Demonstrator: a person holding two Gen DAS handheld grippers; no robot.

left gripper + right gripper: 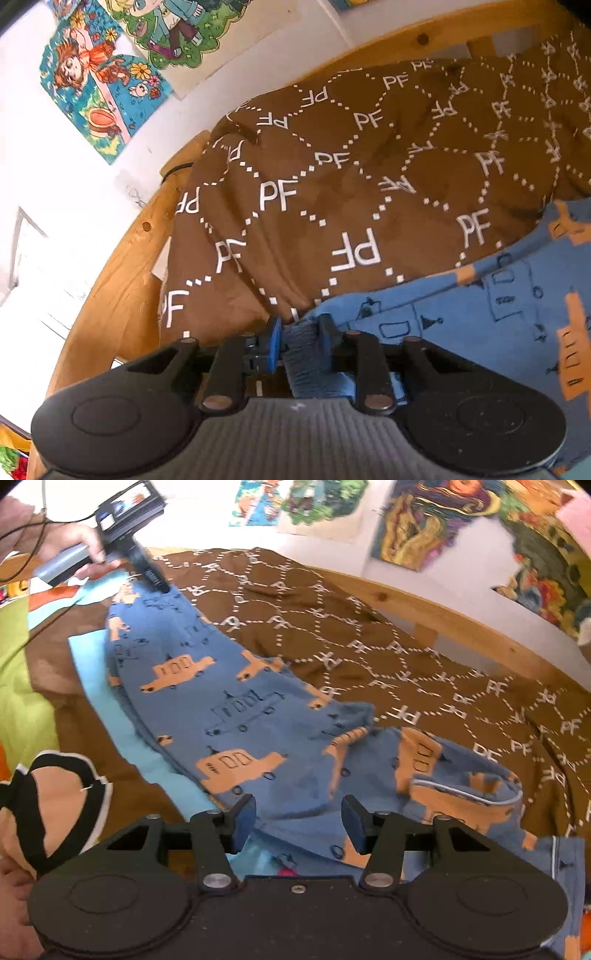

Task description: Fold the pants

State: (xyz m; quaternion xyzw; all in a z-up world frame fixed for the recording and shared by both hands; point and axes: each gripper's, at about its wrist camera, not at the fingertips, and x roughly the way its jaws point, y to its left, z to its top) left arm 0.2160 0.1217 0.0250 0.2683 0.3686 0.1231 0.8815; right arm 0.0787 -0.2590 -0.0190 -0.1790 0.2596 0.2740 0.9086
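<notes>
Looking through the left wrist view: left gripper (300, 334) sits at the ribbed cuff end of the blue pants (480, 314). Jaws narrow, with the bunched cuff fabric between the two blue pads (275, 343); the fabric fills the gap and the pads appear to press on it, so it reads as clamped on the cuff. Pants lie on a brown blanket (332, 184) printed with white "PF" letters, spread over a bed with a wooden frame (122, 266). Cartoon posters (99, 77) on the white wall behind.

Right wrist view: right gripper (298, 821) is released, jaws standing about half apart. Pants (229, 709) lie flat under and between the fingers, but neither pad pinches the cloth. Garment is blue with orange and outlined vehicle prints, stretched diagonally across the brown blanket (406, 646); waist end with piping is rumpled at lower right, leg runs to upper left. There the left gripper (153, 578), in the person's hand (77, 542), meets the far leg end. A light blue cloth (99, 664) lies under the pants' left edge. Wooden bed frame (461, 620) runs along the wall.
</notes>
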